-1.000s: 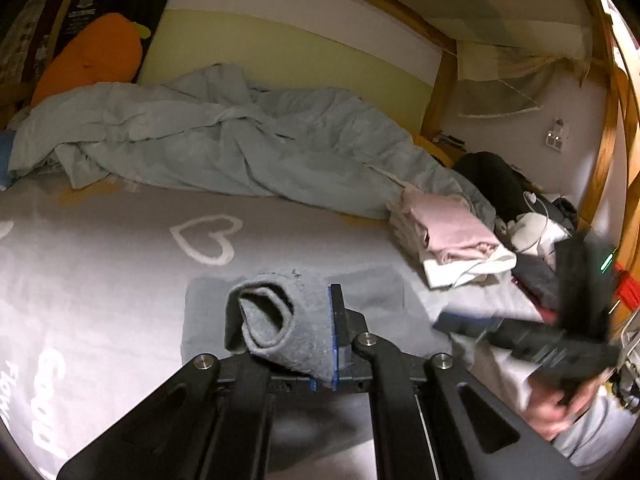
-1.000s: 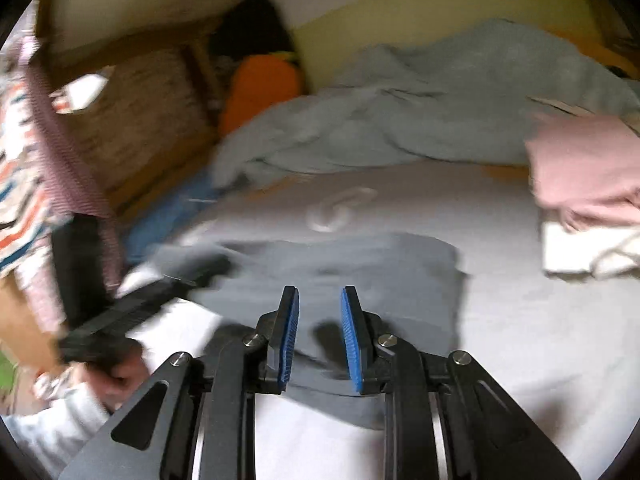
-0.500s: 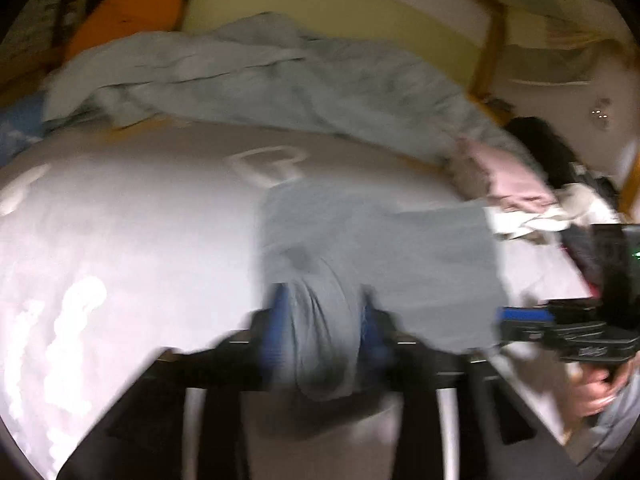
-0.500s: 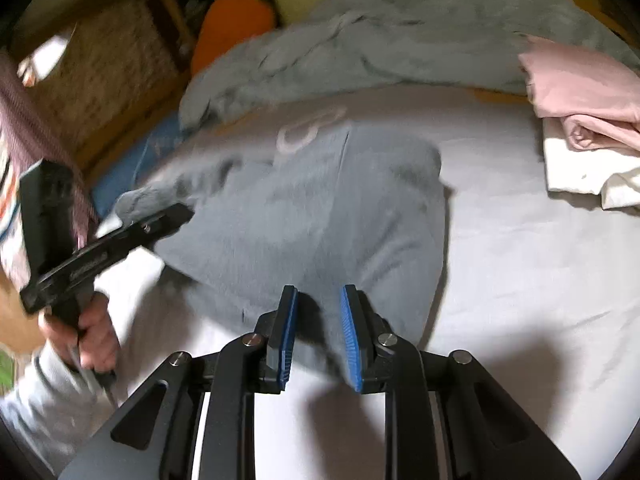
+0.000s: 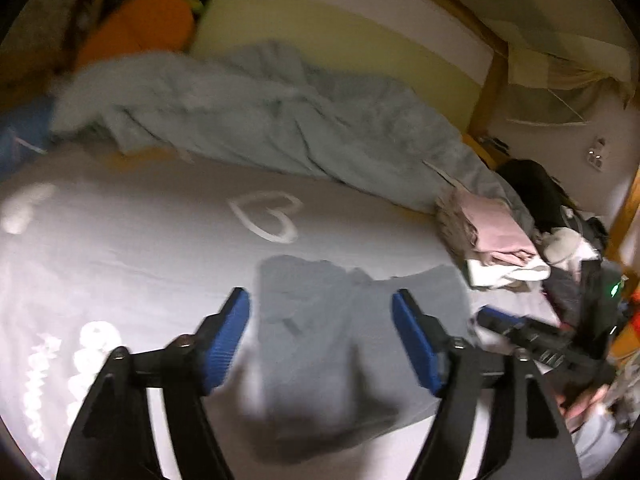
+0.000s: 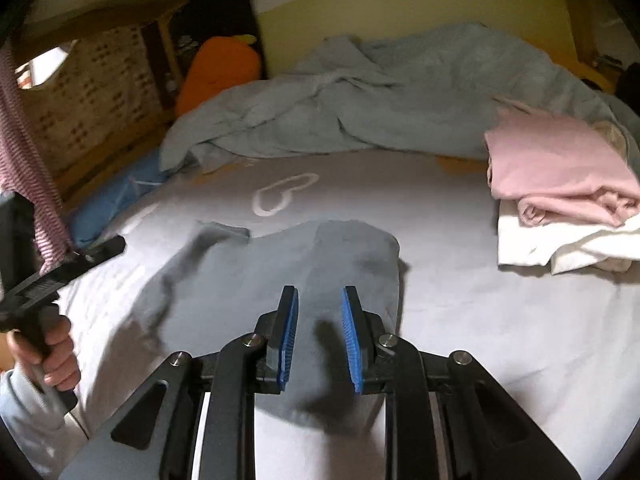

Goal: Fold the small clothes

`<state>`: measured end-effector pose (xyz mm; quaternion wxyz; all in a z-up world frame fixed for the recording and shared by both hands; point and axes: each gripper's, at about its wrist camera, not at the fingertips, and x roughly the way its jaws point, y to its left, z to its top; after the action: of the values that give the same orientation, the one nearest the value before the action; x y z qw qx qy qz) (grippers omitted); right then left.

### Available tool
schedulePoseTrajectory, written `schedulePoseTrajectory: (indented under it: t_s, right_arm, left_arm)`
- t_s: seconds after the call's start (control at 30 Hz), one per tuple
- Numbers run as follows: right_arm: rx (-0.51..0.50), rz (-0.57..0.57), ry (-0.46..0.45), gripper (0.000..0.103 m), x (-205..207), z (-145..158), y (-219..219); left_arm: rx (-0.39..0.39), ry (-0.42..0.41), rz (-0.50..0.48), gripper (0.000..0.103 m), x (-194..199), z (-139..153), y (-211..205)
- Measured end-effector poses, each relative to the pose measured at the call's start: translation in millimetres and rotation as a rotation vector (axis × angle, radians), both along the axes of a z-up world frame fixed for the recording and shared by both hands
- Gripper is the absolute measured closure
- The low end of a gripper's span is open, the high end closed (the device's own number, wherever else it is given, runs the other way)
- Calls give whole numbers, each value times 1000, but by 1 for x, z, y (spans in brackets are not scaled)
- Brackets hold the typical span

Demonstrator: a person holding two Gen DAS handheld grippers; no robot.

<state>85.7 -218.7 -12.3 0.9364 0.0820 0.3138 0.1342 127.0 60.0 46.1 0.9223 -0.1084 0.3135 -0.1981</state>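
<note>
Grey garment [image 6: 288,280] lies on the bed sheet [image 6: 460,320], partly folded — one layer doubled over at its far right corner, a narrow strip trailing off toward the left edge. It sits just below the white heart print [image 6: 284,196] on the sheet.

Left claw [image 5: 320,344]: jaws opening, blue pads [image 5: 226,340] spread wide. The garment [image 5: 340,340] shows in the gap between them but lies below on the bed; neither pad presses on it. View is motion-blurred, so cloth detail is poor.

Right claw [image 6: 319,340]: pads [image 6: 288,336] stand a narrow gap apart, nothing between them. It hovers over the near edge of the garment; whether the tips touch the cloth cannot be told.

From the right wrist view, the left claw's black handle [image 6: 52,276] is at far left, gripped by a hand [image 6: 48,352] in a pale sleeve. From the left wrist view, the right claw's body [image 5: 532,340] is at right, near the garment's right edge.

Surroundings — a stack of folded clothes [image 6: 560,192], pink on top of white, lies on the sheet well to the right of the garment. A rumpled pale-blue blanket [image 6: 380,100] runs across the far side of the bed. An orange plush [image 6: 216,72] is propped in the far left corner.
</note>
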Motion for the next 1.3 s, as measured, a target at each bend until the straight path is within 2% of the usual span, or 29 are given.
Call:
schedulePoseTrajectory:
  t_s: [0.07,0.1,0.13,0.17,0.23,0.3,0.33,0.4,0.53,0.7,0.77,0.8,0.83,0.93,1.2,1.23,1.3]
  right_arm:
    - [1,3,30,80,8,-8,5]
    - [-8,3,41,80,12,-13,7]
    - [-13,5,44,80,12,-15,7]
    - [-14,7,43,80,12,-16,6]
    - [-20,14,41,80,12,-18,6]
    - [-12,11,40,80,10,-20,0]
    - [-4,5,41,80,11,-22,-2]
    - [13,-9,40,80,9,-23,-4]
    - [-16,-8,36,80,6,-25,0]
    - [-24,-6,35,80,7,-25,2]
    - [-25,-6,35,80,7,-26,2]
    - [-25,-6,37,80,7,-26,3]
    - [-25,-6,38,80,7,-26,2]
    - [-22,-5,40,80,7,-27,3]
    - [-17,-4,42,80,7,-30,4]
    - [-22,-4,40,80,7,-31,4]
    - [-39,-5,36,80,7,-32,6]
  left_arm:
    - [10,66,-2,27,26,-11,0]
    - [7,104,24,31,35,-16,3]
    - [-48,139,27,41,41,-21,10]
    - [-134,157,8,46,42,-25,20]
    - [-235,159,6,68,37,-29,34]
    - [-308,157,-15,77,27,-31,42]
    - [-318,148,-25,77,22,-29,41]
    - [-269,135,0,77,14,-29,37]
    - [-231,188,48,76,22,-37,30]
    - [-301,236,32,75,32,-52,35]
    - [-352,217,3,83,33,-51,36]
    - [-359,206,-5,95,33,-49,35]
    - [-348,198,-6,103,34,-47,34]
    - [-324,167,-15,103,34,-41,30]
    - [-193,-7,108,103,27,-7,41]
    - [-168,-8,103,103,30,-4,41]
    - [-138,40,69,103,38,-3,38]
